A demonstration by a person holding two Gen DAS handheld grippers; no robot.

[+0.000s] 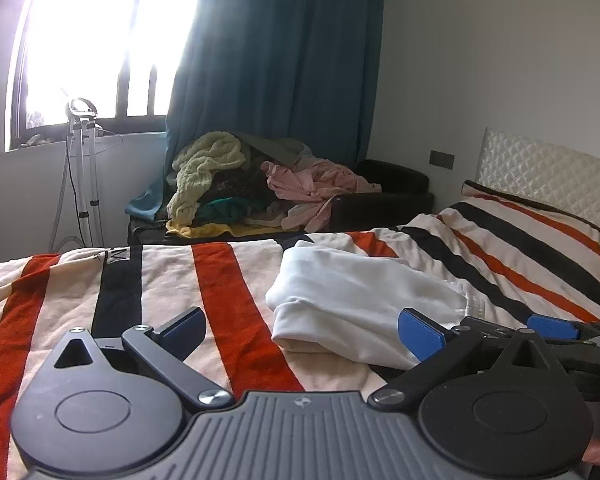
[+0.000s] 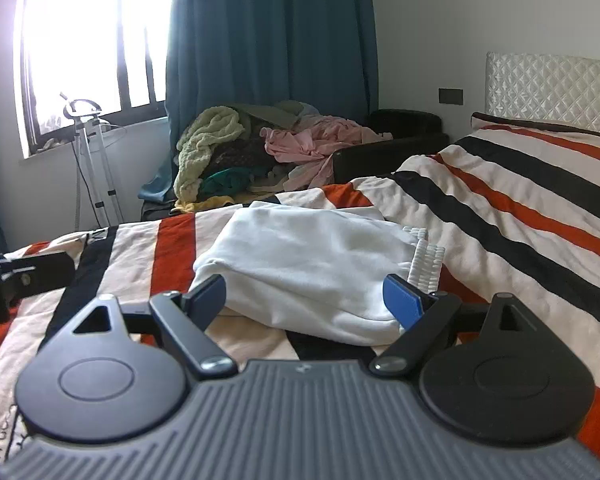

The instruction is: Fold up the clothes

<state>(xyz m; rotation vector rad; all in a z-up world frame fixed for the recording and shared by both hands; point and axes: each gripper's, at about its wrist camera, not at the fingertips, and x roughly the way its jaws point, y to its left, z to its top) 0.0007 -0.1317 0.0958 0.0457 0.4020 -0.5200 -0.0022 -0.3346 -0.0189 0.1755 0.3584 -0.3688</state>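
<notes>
- Left gripper (image 1: 302,330): jaws wide apart, empty, low over striped blanket (image 1: 228,280).
- Right gripper (image 2: 304,296): jaws spread, nothing pinched, w/ folded white garment (image 2: 308,264) just ahead.

Little could be read in either view. On the striped blanket (image 1: 228,280), a black stripe at centre left of the left wrist view carried pale lettering near its far end (image 1: 116,257); only a shape like a "W" or "M" could be made out, and the rest was too small and blurred. In the right wrist view, dark printed characters ran along the blanket's edge at the lower left of the frame (image 2: 8,436), cut off and turned sideways; they could not be read as a word.
</notes>
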